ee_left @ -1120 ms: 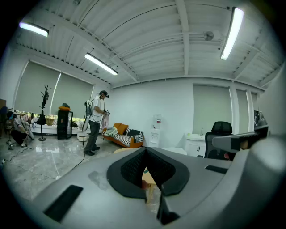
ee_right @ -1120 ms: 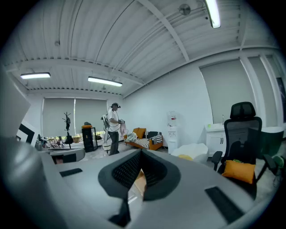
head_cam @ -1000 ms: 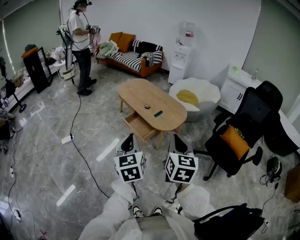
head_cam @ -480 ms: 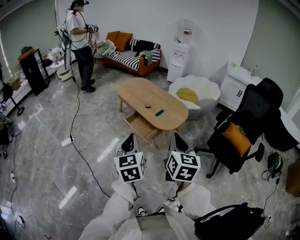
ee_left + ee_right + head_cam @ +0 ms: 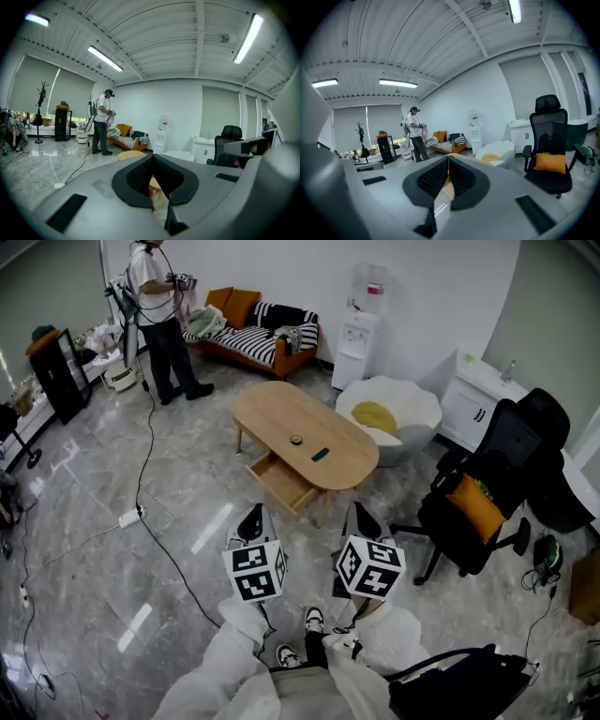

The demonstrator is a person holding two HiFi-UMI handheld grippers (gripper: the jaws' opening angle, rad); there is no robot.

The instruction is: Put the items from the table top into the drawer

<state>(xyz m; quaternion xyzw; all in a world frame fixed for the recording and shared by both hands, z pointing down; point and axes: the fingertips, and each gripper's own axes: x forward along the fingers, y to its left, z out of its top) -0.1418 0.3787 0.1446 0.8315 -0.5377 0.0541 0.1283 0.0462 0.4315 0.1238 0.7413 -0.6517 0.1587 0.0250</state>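
Observation:
The oval wooden table (image 5: 281, 413) stands a few steps ahead, its drawer (image 5: 278, 482) pulled open toward me. On the top lie a small round dark item (image 5: 296, 440) and a dark green oblong item (image 5: 321, 455). Both grippers hang side by side over the floor, well short of the table. In the head view the left gripper (image 5: 251, 515) points toward the drawer and the right gripper (image 5: 360, 513) toward the table's near end. The left gripper (image 5: 152, 158) has its pads meeting at the tip with nothing between them, and so does the right gripper (image 5: 448, 158).
A black office chair (image 5: 487, 493) with an orange cushion stands to the right, a white round seat (image 5: 412, 413) behind the table. A cable (image 5: 150, 521) runs across the floor on the left. A person (image 5: 159, 296) stands by the striped sofa (image 5: 253, 338). A black bag (image 5: 459, 688) sits at my right.
I have stepped forward, one shoe now showing below the grippers. Both grippers have sunk slightly and stay shut. The far person has shifted a step.

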